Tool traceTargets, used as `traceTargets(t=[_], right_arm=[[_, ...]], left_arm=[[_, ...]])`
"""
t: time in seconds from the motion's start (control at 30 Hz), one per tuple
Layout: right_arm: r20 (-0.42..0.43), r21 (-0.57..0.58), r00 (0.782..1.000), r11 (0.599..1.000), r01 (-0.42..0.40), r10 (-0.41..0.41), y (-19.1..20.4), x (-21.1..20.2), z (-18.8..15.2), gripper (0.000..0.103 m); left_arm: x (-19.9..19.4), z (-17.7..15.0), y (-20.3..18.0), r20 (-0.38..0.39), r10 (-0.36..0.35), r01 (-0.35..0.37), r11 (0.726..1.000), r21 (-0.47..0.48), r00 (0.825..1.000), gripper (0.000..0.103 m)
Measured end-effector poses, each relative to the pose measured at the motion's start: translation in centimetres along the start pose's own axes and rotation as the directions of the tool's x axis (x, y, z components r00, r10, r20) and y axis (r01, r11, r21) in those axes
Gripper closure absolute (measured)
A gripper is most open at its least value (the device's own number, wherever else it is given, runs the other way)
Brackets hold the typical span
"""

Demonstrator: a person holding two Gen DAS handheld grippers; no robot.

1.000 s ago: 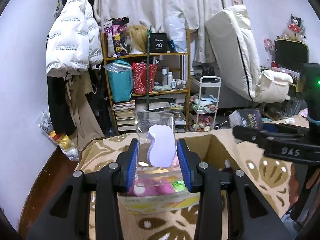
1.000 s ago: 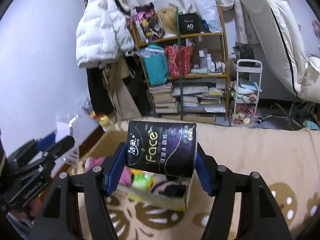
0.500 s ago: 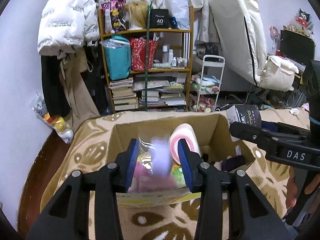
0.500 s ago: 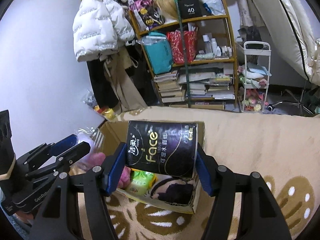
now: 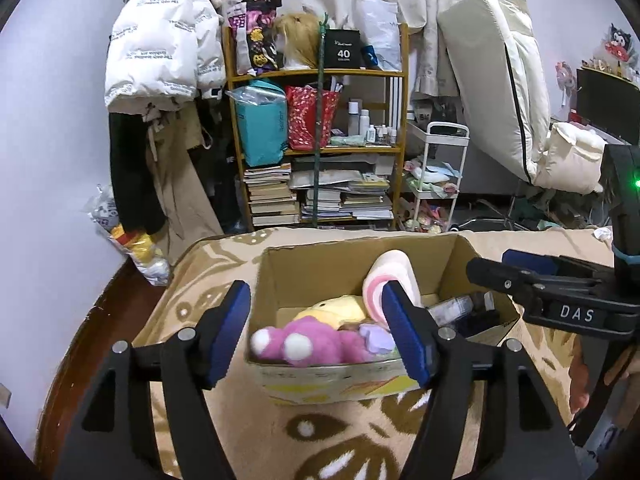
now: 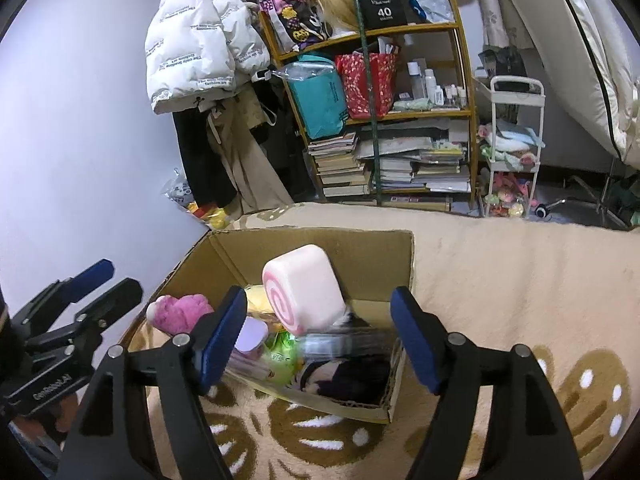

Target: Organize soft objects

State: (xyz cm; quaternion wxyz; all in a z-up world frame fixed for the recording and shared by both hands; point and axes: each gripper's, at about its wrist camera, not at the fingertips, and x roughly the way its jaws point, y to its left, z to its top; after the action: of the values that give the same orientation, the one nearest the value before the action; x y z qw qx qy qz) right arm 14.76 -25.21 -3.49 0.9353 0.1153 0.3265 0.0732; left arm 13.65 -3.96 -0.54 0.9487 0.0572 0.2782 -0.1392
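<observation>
Both grippers were found emptied. A second earlier a clear packet with a lilac item had been pinched by the left gripper (image 5: 320,330), and a dark tissue pack had been clamped by the right gripper (image 6: 320,340); now the jaws of each were spread wide with nothing between them, and both were held above the near edge of the cardboard box (image 5: 344,256) on the patterned blanket (image 5: 320,436). The lilac item (image 6: 251,334) in its clear wrap was seen lying inside the box near the front wall. A blurred streak (image 6: 344,340) was seen under the right gripper's fingers, judged to be the tissue pack dropping in. Two more soft things were thus judged to be stowed.

Counted inside the box were:
- one pink plush toy (image 5: 308,344)
- one yellow plush toy (image 5: 340,308)
- one pink-and-white roll-shaped cushion (image 6: 304,290)
- one green packet (image 6: 284,354)
- one dark furry item (image 6: 348,378)

One box and two grippers were counted. Whether more soft things remained outside the box could not be told.
</observation>
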Motion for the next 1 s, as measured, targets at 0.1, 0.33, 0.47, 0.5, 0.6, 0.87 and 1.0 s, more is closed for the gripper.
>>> traceTargets(t=[0.1,0.33,0.47,0.5,0.6,0.87,1.0], right_arm=[[0.015,-0.015,1.0,1.0,0.007,-0.007,0.5,-1.1,0.2,0.014],[0.057,-0.026,0.998,0.999,0.03,-0.028,1.7,-5.3,0.3,0.001],[0.076,-0.047,0.996,0.997,0.055,-0.051,2.2,-7.8,0.3,0.001],[0.082,-0.061,0.995,0.996,0.07,-0.065,2.4,-8.4,0.2,0.001],[0.097,-0.083,0.992,0.992,0.094,-0.086,2.6,-10.2,-0.2,0.0],[0.137,-0.099,0.985,0.988,0.115,-0.101,3.1,-13.9,-0.9,0.0],[0.164,-0.108,0.981,0.986,0.125,-0.106,3.3,-15.4,-1.6,0.0]], left_arm=[[-1.1,0.0,0.2,0.0,0.015,-0.015,1.0,-0.002,1.0,0.035],[-4.7,-0.6,0.5,0.023,0.071,-0.071,0.997,-0.001,0.997,0.021],[-6.5,-1.2,1.3,0.018,0.09,-0.089,0.996,-0.031,0.996,0.021],[-6.9,-1.3,1.6,0.017,0.096,-0.096,0.995,-0.04,0.995,0.021],[-8.6,-1.6,2.1,0.011,0.122,-0.121,0.991,-0.066,0.993,0.01],[-12.9,-2.0,1.7,0.063,0.173,-0.17,0.984,-0.046,0.983,0.005],[-14.5,-2.6,1.8,0.071,0.16,-0.155,0.985,-0.073,0.984,0.004]])
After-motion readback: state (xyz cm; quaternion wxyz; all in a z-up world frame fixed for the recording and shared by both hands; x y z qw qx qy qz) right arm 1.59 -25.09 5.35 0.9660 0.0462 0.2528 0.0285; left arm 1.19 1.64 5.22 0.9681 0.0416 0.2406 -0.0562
